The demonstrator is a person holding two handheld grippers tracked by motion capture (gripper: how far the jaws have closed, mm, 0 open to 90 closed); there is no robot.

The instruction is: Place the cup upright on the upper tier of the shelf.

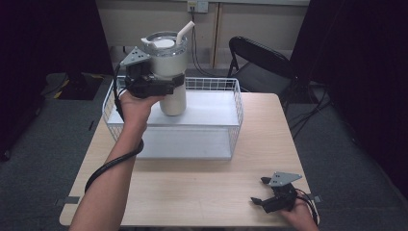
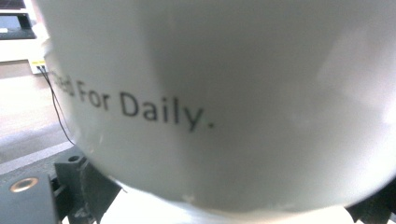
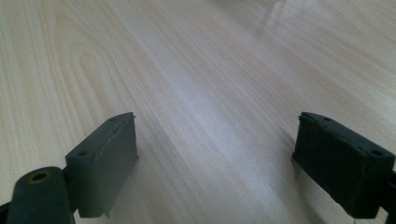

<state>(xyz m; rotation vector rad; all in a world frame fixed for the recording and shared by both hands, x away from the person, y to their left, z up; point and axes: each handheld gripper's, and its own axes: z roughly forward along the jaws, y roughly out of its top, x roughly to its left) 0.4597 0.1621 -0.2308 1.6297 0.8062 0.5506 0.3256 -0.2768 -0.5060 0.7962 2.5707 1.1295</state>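
Note:
A white tumbler [image 1: 172,72] with a clear lid and a white straw [image 1: 184,32] is held upright above the white wire basket [image 1: 235,115]. My left gripper [image 1: 168,83] is shut around the tumbler's middle, its jaws on either side of the body. Up close in the left gripper view, the tumbler's white wall [image 2: 224,93] carries the printed words "For Daily." My right gripper [image 1: 260,190] rests open near the table's front right corner, pointing left. In the right gripper view its jaws stand wide apart over bare wood [image 3: 210,93], nothing between them.
The basket sits on the far half of the light wooden table [image 1: 202,187] and has a white floor. A black folding chair [image 1: 255,60] stands behind the table at the right. Dark curtains hang at both sides.

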